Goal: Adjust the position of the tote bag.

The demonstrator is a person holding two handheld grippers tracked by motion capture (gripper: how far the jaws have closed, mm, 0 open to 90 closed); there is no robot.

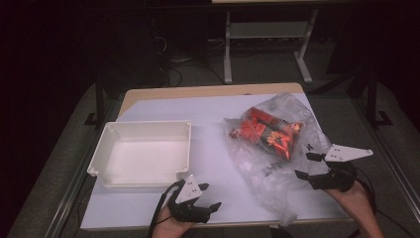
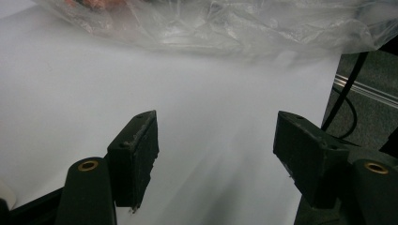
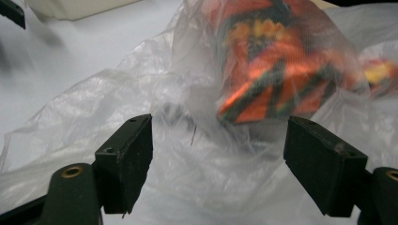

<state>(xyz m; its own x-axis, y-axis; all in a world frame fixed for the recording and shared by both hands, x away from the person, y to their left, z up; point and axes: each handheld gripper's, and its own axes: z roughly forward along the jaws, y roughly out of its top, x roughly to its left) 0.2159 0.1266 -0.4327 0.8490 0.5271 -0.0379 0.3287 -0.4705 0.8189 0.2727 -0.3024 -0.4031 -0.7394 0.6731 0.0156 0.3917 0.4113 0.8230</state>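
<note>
A crinkled clear plastic bag of orange-red foil snack packets was found at the right of the white-covered table; both grippers were held open and empty.

The right gripper was poised at the bag's near right edge, jaws spread wide over the thin film; the left gripper was held low by the near table edge, jaws apart over bare sheet; a shallow, square, matte white plastic tray was seen at the left.
</note>
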